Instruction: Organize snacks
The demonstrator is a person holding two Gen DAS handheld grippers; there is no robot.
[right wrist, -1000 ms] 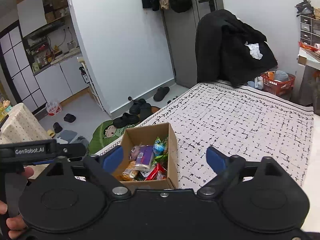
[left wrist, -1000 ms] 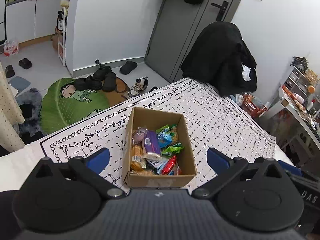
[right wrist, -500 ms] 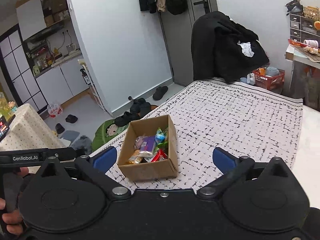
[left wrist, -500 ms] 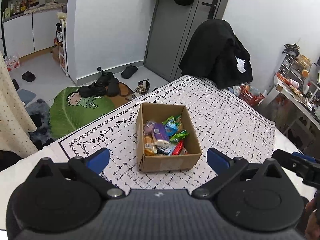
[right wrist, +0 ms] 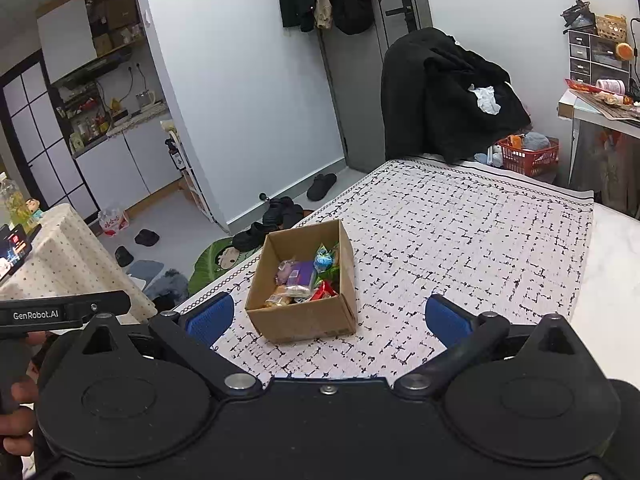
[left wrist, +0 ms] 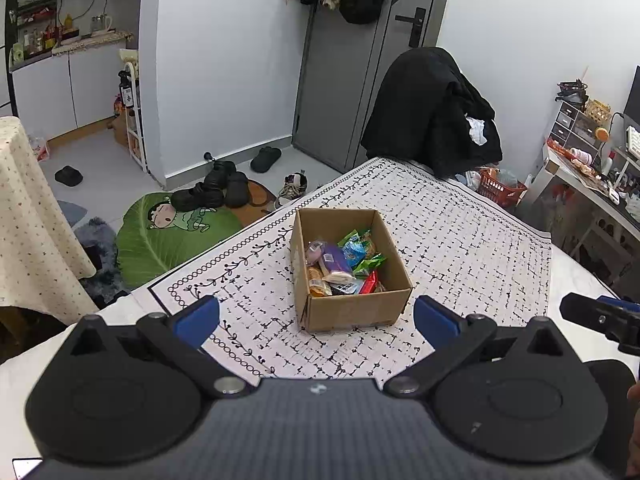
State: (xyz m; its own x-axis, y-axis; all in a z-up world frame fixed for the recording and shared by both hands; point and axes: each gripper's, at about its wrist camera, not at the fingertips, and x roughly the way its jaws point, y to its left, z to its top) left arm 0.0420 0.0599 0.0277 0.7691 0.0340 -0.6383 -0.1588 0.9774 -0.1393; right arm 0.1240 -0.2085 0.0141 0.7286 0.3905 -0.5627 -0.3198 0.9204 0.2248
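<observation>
An open cardboard box (left wrist: 352, 312) stands on a black-and-white patterned cloth (left wrist: 460, 248). It holds several snack packets (left wrist: 344, 260), purple, blue, green, red and orange. In the right wrist view the box (right wrist: 308, 324) sits left of centre with the snacks (right wrist: 304, 280) inside. My left gripper (left wrist: 316, 320) is open and empty, held back from the box's near side. My right gripper (right wrist: 328, 316) is open and empty, also back from the box. The left gripper's body (right wrist: 64, 312) shows at the left edge of the right wrist view.
A chair draped with a black coat (left wrist: 432, 112) stands behind the table's far end. A red basket (left wrist: 500, 192) sits on the floor beside it. Shoes (left wrist: 224, 188) and a green mat (left wrist: 168, 228) lie on the floor at left. A cluttered desk (left wrist: 592, 176) stands at right.
Both grippers have pulled back and up from the box, so it looks smaller and farther. Both stay open and empty. The box has not moved.
</observation>
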